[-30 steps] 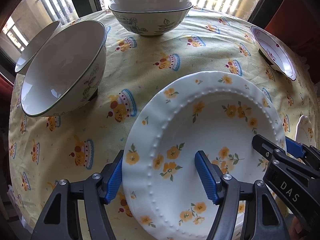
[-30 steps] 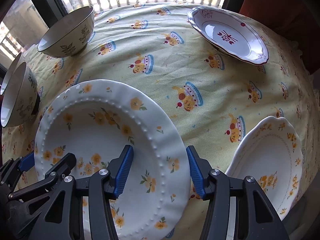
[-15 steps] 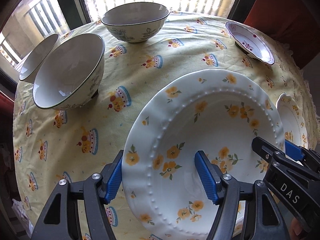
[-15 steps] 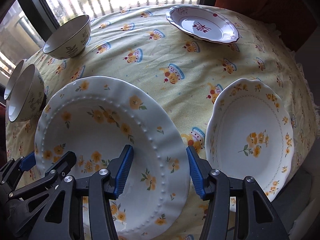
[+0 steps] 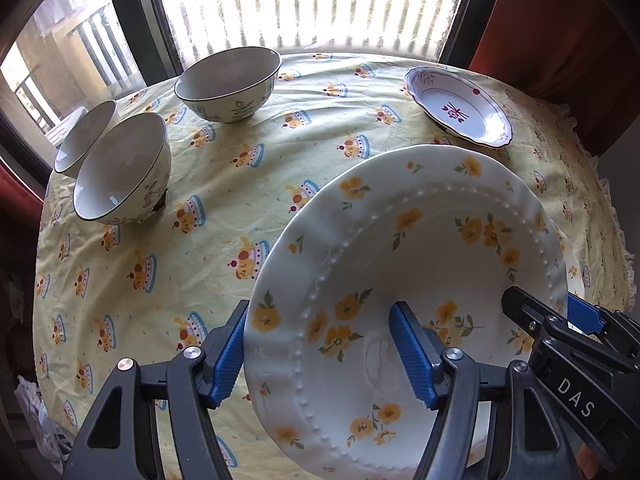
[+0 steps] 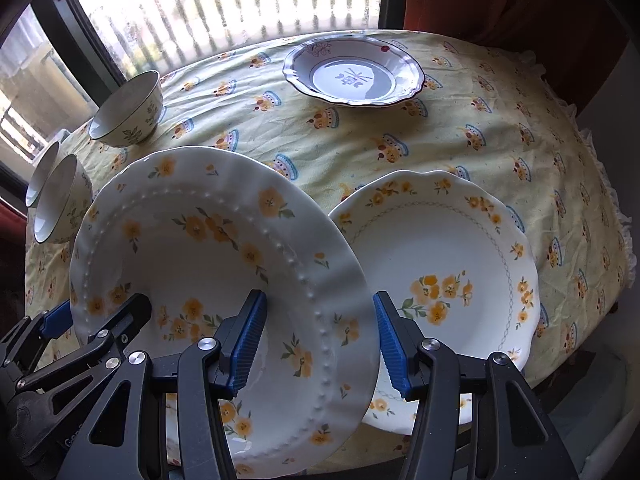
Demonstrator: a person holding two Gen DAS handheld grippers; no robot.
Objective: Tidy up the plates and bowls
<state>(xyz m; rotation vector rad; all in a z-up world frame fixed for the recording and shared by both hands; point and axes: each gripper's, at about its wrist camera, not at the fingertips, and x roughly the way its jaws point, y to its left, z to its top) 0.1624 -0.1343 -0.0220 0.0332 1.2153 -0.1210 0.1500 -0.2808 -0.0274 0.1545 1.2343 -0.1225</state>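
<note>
Lift underway: beaded plate (image 5: 420,264), rim pinched by left tool (image 5: 320,354) and right tool (image 6: 318,344), has risen off the desk (image 5: 240,208), now overlapping scalloped plate (image 6: 444,256); stacking looks next.

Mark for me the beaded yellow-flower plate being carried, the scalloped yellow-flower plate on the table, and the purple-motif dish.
beaded plate (image 6: 224,264), right wrist view, on its well.
scalloped plate (image 6: 440,248), right wrist view, on its bare centre.
purple-motif dish (image 5: 460,110), left wrist view, on its middle motif.

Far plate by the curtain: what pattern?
White, scalloped dark red rim, a red-purple flower motif at centre. Clearest in the left wrist view.
</note>
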